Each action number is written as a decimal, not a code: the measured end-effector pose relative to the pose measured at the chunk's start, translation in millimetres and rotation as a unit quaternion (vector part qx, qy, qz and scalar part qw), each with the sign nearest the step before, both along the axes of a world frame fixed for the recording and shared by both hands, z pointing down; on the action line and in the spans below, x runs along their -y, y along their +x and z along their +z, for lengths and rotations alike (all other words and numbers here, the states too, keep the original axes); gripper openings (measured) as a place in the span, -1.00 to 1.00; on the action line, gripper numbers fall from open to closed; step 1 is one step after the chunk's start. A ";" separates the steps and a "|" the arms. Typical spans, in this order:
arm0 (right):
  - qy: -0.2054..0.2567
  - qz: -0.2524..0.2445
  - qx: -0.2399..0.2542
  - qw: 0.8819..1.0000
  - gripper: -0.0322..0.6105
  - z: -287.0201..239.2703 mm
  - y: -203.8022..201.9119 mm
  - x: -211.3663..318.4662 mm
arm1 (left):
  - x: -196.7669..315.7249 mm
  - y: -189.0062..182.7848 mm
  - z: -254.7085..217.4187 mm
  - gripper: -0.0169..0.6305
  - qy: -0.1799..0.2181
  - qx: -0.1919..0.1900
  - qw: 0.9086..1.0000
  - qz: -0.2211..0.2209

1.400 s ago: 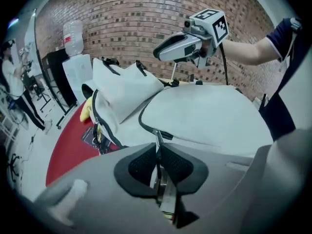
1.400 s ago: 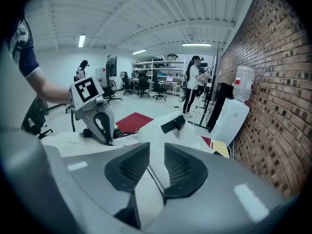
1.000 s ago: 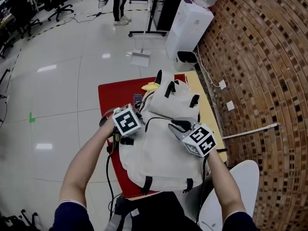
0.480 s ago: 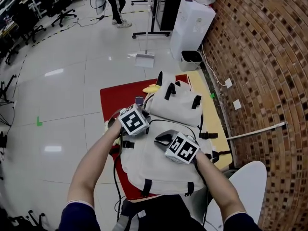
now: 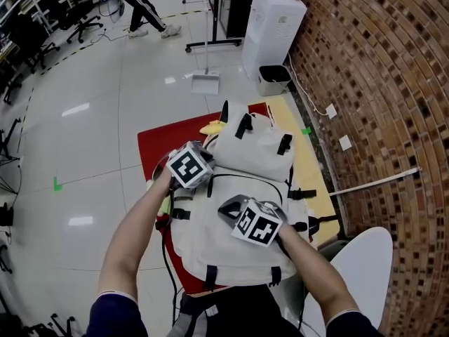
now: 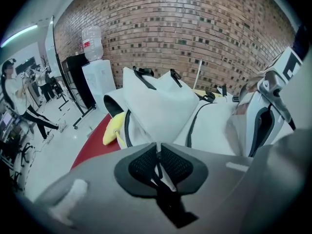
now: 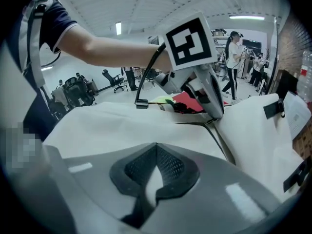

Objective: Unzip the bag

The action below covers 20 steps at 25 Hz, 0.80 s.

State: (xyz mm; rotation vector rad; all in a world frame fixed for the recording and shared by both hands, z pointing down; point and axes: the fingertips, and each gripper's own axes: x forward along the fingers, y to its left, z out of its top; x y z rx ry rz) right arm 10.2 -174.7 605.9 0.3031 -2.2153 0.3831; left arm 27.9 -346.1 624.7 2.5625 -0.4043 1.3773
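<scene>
The bag [image 5: 210,248], a cream cloth backpack, lies flat on the red tabletop [image 5: 158,142] with its top end away from us. A thin black zip line [image 5: 242,177] curves across its front panel. Black webbing straps [image 5: 243,126] cross the top end.

The left tool [image 6: 157,147] is at the bag's upper left edge. Its mesh-patterned pads are closed on a narrow black strip [image 6: 158,174], with a sliver of white cloth beside it. The right tool [image 7: 156,149] sits at the front panel, on our side of the zip line. Its jaws have just been closing and the tips meet. White cloth shows in the gap behind them, and we cannot tell whether any of it is pinched.

A soft yellow thing [image 6: 113,129] lies just beside the bag's top left corner. A black cable [image 5: 165,248] hangs along the tabletop's left edge. A pale board [image 5: 306,170] borders the red surface on the right. Beyond the tabletop stand a white water dispenser [image 5: 272,27], a dark bin [image 5: 272,80], a dustpan [image 5: 205,84] and a brick wall [image 5: 379,83].
</scene>
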 end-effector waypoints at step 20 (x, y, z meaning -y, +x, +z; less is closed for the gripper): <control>-0.009 0.158 0.056 0.986 -0.52 3.8 0.2 130.3 | -22.8 -12.2 -37.7 -0.83 -0.026 -0.092 0.995 0.001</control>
